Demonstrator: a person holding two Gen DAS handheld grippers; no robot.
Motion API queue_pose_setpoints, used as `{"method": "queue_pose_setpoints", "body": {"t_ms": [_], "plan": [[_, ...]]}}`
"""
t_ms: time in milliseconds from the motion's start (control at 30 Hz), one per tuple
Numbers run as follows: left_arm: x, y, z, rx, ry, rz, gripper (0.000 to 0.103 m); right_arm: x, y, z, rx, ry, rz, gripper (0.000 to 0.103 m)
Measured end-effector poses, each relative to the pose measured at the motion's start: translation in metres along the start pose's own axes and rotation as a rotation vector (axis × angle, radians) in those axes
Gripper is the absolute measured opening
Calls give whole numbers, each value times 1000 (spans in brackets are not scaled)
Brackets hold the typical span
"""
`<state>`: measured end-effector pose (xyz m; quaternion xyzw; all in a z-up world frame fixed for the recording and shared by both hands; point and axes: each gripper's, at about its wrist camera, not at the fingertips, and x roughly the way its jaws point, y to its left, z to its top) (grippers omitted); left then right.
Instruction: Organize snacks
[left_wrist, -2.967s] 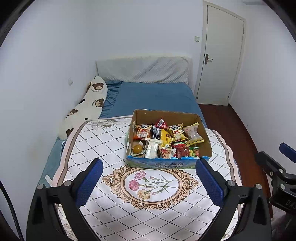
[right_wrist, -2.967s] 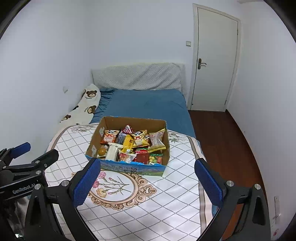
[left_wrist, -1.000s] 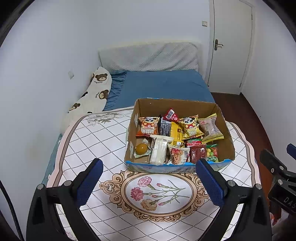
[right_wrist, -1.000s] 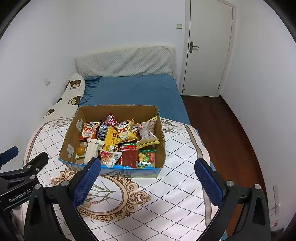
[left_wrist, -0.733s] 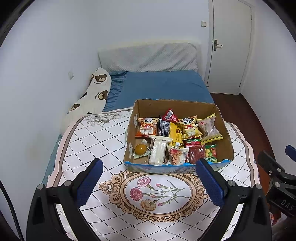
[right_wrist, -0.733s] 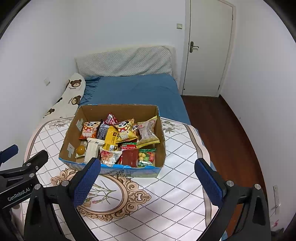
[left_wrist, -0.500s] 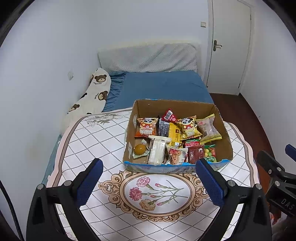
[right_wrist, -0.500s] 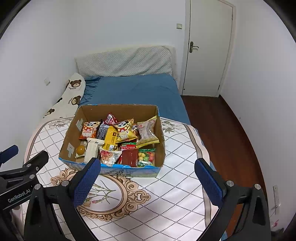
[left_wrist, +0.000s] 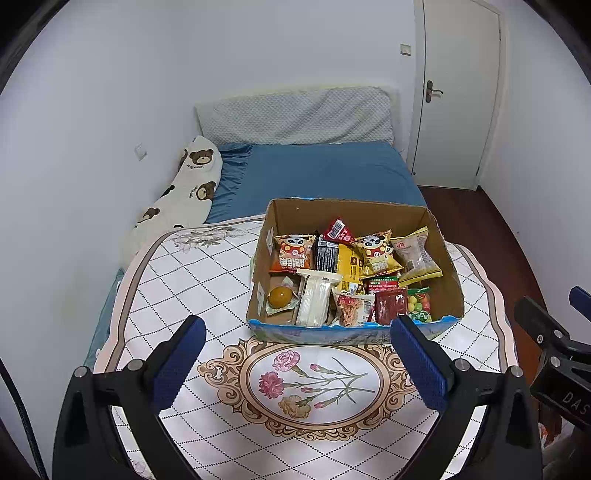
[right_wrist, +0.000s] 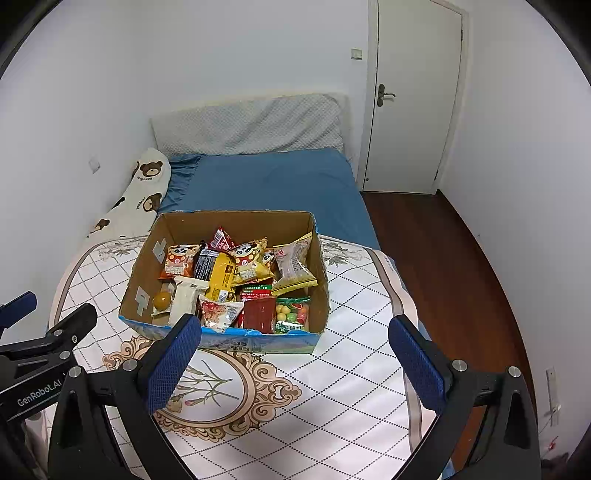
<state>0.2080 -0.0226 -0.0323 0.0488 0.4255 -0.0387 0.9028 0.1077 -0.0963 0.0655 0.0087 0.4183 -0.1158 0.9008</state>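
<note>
Snacks (left_wrist: 347, 275) fill the cardboard box (left_wrist: 354, 334) toward the table's (left_wrist: 192, 269) far edge. Both views have drawn nearer over three seconds. Left gripper (left_wrist: 297, 363) and right gripper (right_wrist: 293, 363) hover wide apart, empty; nothing lifted, sorting stage unclear.

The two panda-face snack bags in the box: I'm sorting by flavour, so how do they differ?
The orange-red panda bag sits at the far left of the cardboard box, facing the camera fairly squarely. The yellow panda bag lies further right, tilted, resting over other packets. The lettering panel is white on the orange-red one, yellow on the other. Both share a cartoon panda face and similar size.
</note>
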Motion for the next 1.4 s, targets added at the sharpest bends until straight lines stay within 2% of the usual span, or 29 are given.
{"method": "queue_pose_setpoints", "body": {"t_ms": [1400], "plan": [[-9, 2, -6, -4, -17, -6, 103, -8, 0, -7, 12, -5, -11, 103]]}}
